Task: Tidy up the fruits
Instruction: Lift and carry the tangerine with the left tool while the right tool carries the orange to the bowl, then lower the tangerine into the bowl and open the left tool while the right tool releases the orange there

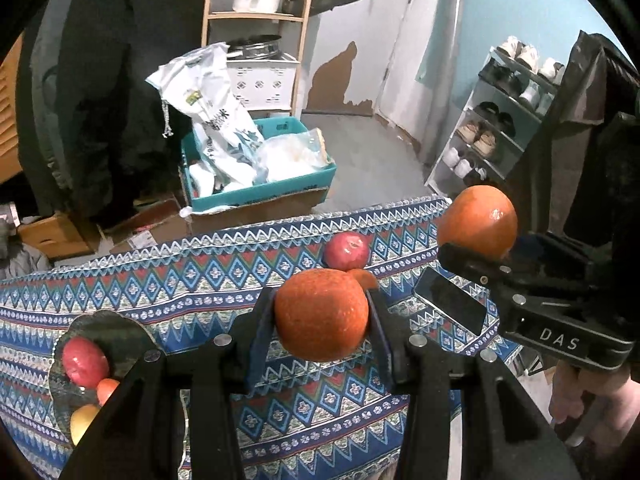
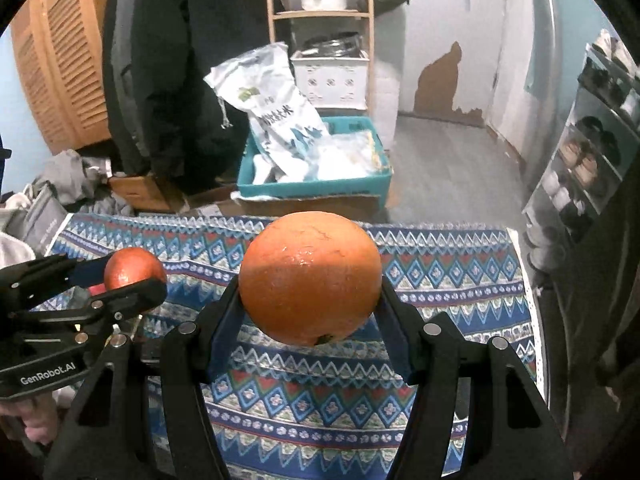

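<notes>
Table: patterned cloth, red apple resting on it.
Left gripper: clamped around orange.
Right gripper: clamped around second orange.

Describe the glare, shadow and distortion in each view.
Left wrist view: a small glare spot on the right gripper's orange; fisheye bends the patterned tablecloth edge and darkens the corners. Right wrist view: glare on top of that orange, its underside shaded; shoe rack blurred.

Dim indoor light; glare spots on fruit skins; strong fisheye bending, black corners; background slightly soft
</notes>
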The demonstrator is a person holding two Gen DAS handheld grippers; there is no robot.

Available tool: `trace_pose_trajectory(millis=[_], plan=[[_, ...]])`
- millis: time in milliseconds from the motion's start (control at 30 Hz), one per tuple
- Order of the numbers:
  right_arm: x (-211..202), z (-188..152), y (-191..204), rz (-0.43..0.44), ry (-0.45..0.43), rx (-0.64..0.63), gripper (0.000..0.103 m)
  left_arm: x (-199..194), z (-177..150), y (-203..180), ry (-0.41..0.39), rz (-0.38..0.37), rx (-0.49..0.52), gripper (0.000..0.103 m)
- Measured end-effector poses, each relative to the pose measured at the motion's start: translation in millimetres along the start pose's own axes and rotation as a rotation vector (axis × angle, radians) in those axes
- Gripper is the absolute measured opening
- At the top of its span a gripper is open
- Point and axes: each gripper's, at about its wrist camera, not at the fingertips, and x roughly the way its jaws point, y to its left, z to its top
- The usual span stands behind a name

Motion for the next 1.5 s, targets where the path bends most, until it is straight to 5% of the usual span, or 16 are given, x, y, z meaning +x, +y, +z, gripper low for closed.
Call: trace_pose_trajectory(millis=[567, 1500], plan=[[7.3, 21.8, 62.9, 0.082, -0.018, -0.059, 0.063, -36.3, -12.1, 60.8, -0.044, 0.049, -0.090, 0.045], [88.4, 29.1, 192.9, 0.237, 0.117, -0.177, 0.063, -44.3, -78.0, 208.9, 0.021, 0.186, -0.332, 0.045]])
